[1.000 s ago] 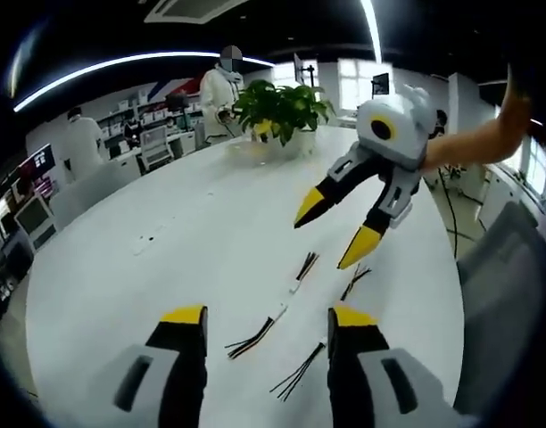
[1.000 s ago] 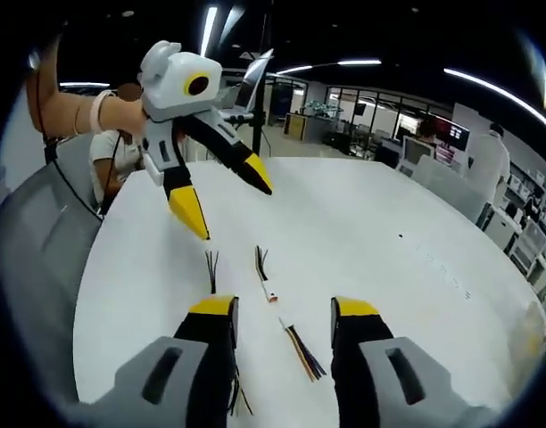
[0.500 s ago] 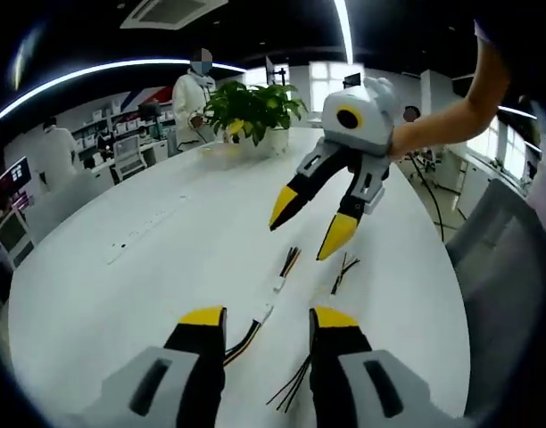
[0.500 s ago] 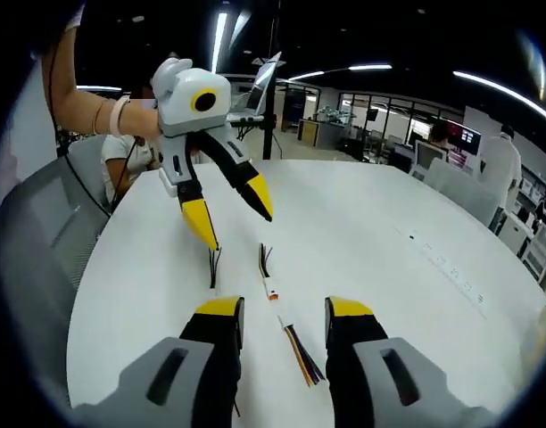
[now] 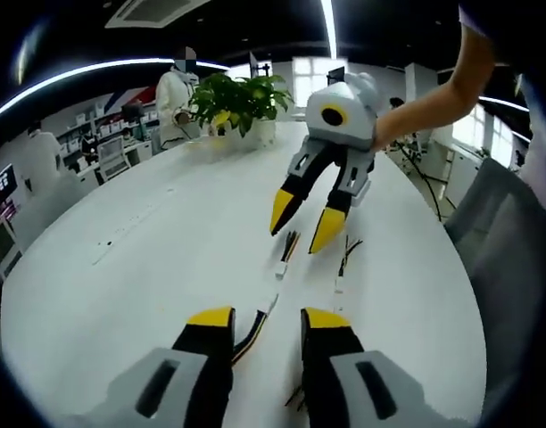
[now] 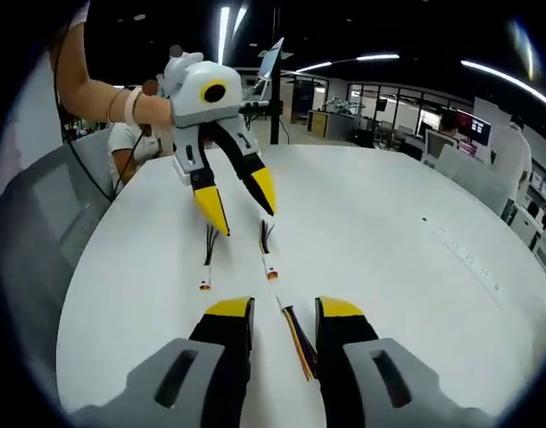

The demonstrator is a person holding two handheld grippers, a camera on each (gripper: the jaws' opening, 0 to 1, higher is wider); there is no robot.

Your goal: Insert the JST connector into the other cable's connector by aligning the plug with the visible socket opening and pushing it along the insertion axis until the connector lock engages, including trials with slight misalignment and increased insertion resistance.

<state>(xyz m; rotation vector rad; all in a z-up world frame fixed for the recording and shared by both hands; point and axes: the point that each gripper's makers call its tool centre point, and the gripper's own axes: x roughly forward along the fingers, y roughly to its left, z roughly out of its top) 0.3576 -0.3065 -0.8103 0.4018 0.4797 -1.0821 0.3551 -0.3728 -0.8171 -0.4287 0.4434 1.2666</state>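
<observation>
Two short JST cables lie end to end on the white table [image 5: 121, 267]. In the left gripper view, one cable's white connector [image 5: 270, 305] lies between my left gripper's [image 5: 268, 318] open jaws, wires trailing back. The other cable [image 5: 286, 252] lies beyond, just under the open right gripper [image 5: 304, 221]. In the right gripper view, a cable with coloured wires [image 6: 298, 341] runs between my right gripper's [image 6: 285, 308] open jaws. The far cable [image 6: 268, 251] lies below the left gripper [image 6: 239, 205]. Neither gripper holds anything.
A spare black-wired cable [image 5: 344, 257] lies to the side, seen in the right gripper view as a cable [image 6: 208, 260] on the left. A potted plant [image 5: 233, 96] stands at the table's far end. A grey chair [image 6: 32, 241] sits by the table edge. People stand in the background.
Both grippers have come down and closer to the cables and to each other. The jaws of both have narrowed but stay open. The cables lie as before.
</observation>
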